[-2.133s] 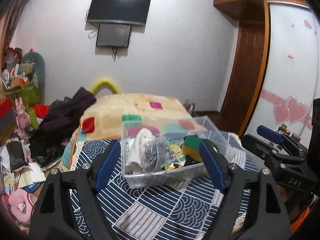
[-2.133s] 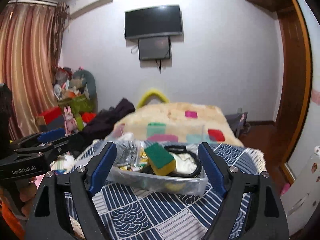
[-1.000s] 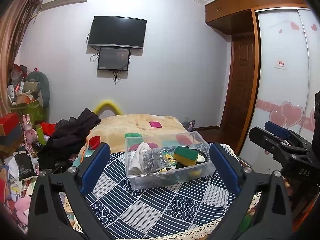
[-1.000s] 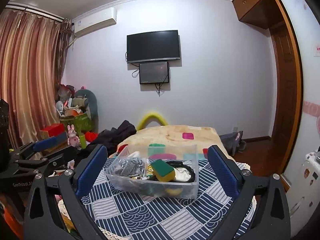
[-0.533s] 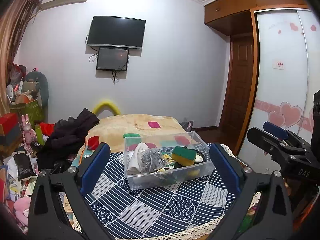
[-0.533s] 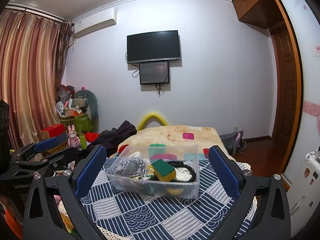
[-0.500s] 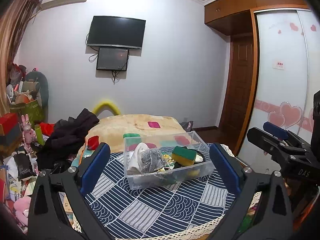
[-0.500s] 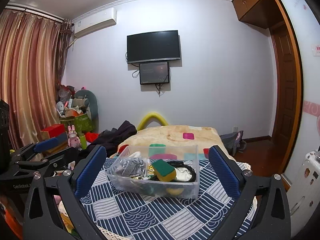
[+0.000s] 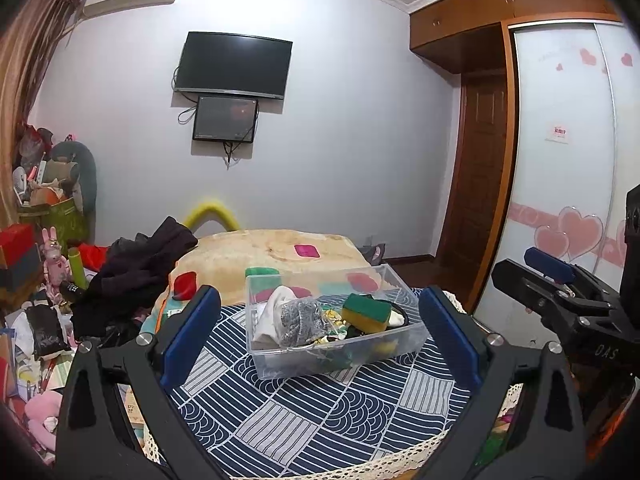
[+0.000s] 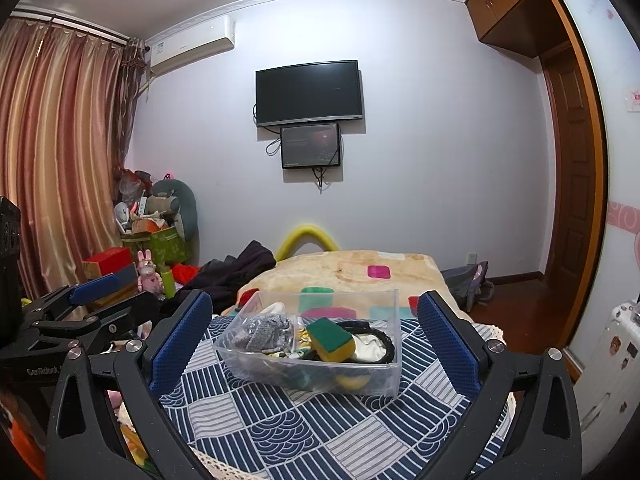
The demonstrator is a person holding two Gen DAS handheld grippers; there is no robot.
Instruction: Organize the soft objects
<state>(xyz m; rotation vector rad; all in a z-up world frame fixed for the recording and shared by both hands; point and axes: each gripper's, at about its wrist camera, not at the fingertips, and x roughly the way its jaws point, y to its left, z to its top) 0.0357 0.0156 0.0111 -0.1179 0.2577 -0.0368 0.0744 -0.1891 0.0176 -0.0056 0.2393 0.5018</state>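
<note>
A clear plastic bin stands on a table with a navy patterned cloth. Inside lie a green and yellow sponge, a grey knit piece, a white cloth and a black band. My left gripper is open and empty, pulled back from the bin. My right gripper is open and empty too, also short of the bin. Each gripper shows at the edge of the other's view.
Behind the table lies a bed with a beige blanket and dark clothes. Toys and boxes crowd the left floor. A wardrobe door stands at right. A lace table edge is near me.
Both grippers backed away from the bin and rose over the two seconds, so the bin looks smaller. In the last half second nothing has moved.
</note>
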